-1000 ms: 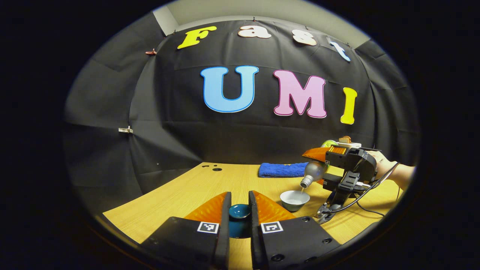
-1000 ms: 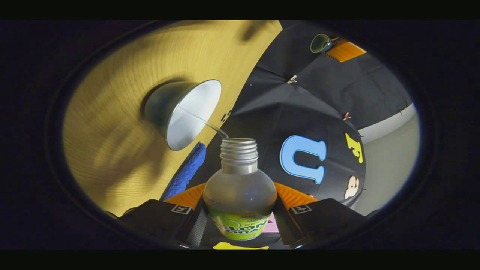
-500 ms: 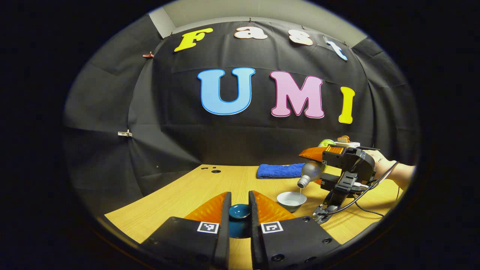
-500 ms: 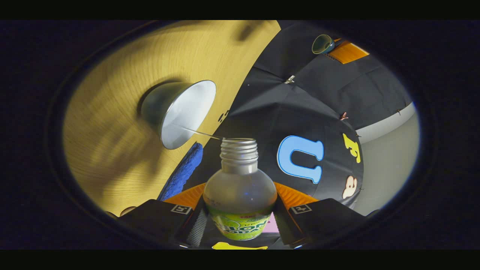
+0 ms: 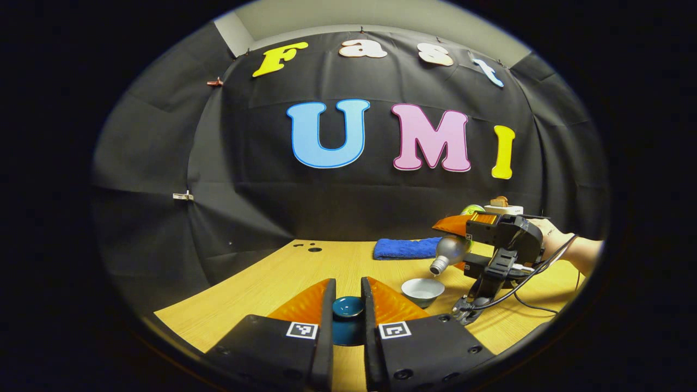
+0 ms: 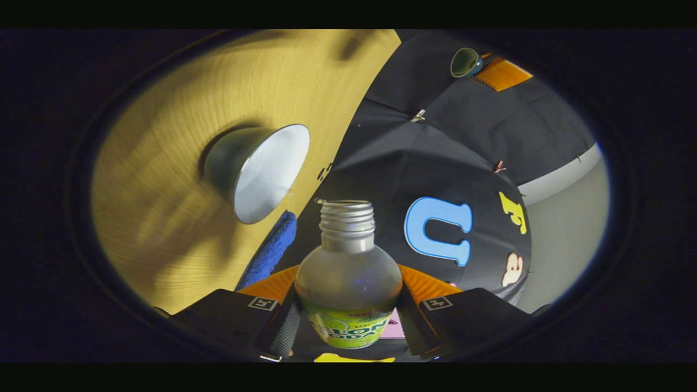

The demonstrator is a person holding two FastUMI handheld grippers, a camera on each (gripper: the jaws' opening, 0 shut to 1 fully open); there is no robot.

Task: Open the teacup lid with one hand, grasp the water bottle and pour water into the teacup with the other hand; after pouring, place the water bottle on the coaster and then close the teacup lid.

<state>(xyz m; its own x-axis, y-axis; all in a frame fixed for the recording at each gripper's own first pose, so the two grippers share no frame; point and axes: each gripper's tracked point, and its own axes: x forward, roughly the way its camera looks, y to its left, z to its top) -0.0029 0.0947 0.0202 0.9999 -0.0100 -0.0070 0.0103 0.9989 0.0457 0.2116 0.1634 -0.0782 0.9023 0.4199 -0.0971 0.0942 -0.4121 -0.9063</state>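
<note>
Lid: your left gripper (image 5: 348, 305) has its two fingers clenched on the dark teal teacup lid (image 5: 348, 306), one finger on each side of it, and holds it above the near edge of the table (image 5: 305, 267).
Lid from the other side: in the right gripper view you can see the lid (image 6: 464, 62) far off, hollow side showing, held at an orange finger (image 6: 502, 74) of that left gripper.
Bottle: your right gripper (image 6: 348, 305) is grasping the water bottle (image 6: 348, 294), with orange fingers pressed to both sides of its rounded body; the cap is off and the threaded mouth is bare.
Bottle tilt: in the left gripper view the water bottle (image 5: 450, 251) leans over, mouth down and toward the teacup, carried by the right gripper (image 5: 463, 239) with your hand (image 5: 555, 237) behind it.
Teacup: the pale teacup (image 5: 422, 291) stands open on the table toward its right side, just below and beside the bottle's mouth, not touching it.
Teacup interior: in the right gripper view the teacup (image 6: 256, 171) shows a white inside; you cannot tell the water level.
Cloth: a folded blue cloth (image 5: 405, 248) lies along the far edge of the table, behind the teacup.
Cable: a black cable (image 5: 531, 305) hangs from the right gripper down to the table.
</note>
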